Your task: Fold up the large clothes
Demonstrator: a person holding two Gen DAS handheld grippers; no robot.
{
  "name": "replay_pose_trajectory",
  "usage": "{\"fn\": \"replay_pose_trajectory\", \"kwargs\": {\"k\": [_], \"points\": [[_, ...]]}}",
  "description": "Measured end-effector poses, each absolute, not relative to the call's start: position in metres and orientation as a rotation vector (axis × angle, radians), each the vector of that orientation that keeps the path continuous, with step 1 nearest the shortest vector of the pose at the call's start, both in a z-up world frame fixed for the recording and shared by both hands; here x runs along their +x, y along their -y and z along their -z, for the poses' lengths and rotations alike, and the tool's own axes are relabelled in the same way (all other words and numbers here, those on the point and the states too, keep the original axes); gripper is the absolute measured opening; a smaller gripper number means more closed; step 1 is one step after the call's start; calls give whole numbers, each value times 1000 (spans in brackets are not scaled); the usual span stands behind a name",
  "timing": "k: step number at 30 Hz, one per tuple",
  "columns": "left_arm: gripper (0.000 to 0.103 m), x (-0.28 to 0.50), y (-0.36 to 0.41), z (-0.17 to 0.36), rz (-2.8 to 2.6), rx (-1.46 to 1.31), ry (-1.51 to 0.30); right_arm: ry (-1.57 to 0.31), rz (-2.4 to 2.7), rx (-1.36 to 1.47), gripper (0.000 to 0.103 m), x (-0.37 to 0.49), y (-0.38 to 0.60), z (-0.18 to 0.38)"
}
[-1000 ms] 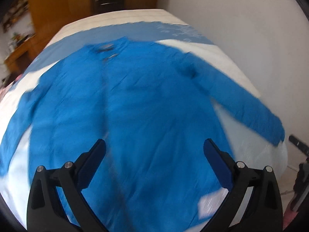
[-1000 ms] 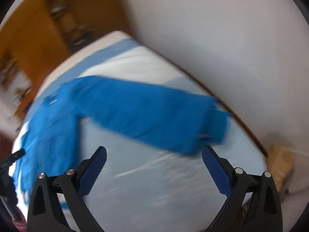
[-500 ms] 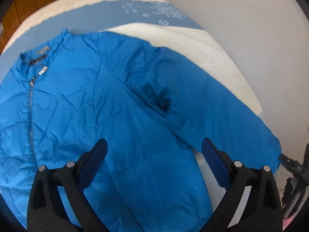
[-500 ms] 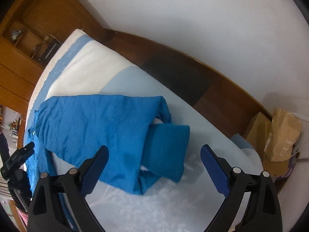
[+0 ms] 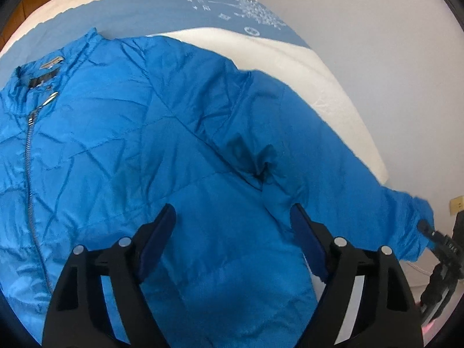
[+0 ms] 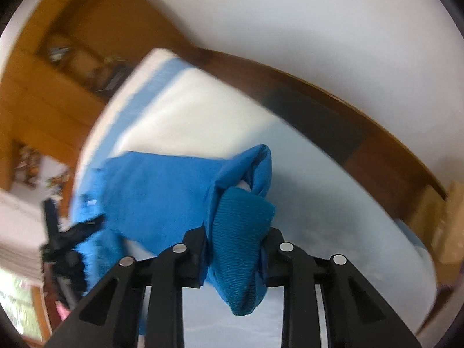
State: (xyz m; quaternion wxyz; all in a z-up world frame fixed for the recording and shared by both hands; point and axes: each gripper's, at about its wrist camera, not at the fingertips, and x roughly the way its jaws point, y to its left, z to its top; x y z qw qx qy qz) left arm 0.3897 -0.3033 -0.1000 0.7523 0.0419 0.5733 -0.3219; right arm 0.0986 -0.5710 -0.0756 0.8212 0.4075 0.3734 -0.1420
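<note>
You were at the sleeve fold, the 1st fold by the look of it, since the jacket (image 5: pixel 150 156) lay flat and zipped, front up, on the bed (image 5: pixel 290 55), filling the left and centre of the left view, with nothing folded over yet. Your right gripper (image 6: pixel 232 249) was clamped on the ribbed cuff (image 6: pixel 240 226) at lower centre of its frame, lifting the sleeve (image 6: pixel 162 191) off the sheet. Your next move probably called for carrying that cuff across toward the zip (image 5: pixel 29 156) and laying the sleeve flat on the chest. Your left gripper (image 5: pixel 233 232) sat at the bottom of its frame with jaws wide apart, holding nothing, over the body panel below the armpit; contact could not be judged.
</note>
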Motion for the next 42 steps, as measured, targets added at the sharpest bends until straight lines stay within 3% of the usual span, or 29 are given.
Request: {"fn": "replay_pose_trajectory", "kwargs": {"k": [8,20,24,26,39,42], "points": [[81,382,260,69,669,97,-1153,-841,73,679,26,231,502,40],[82,391,207,77,579,91,-1134,-975,-106,505,29,361,400,71],[85,390,199,79,614,33,-1145,-962,-310,621,52,374,395,73],[90,388,197,79,644,4,-1141,-944,-394,684,52,371,400,68],[90,416,246,109,719,-55,-1277,-901,-40,625,52,308,474,59],[82,418,267,119,710,-41,-1300,-896,63,626,52,293,499,64]]}}
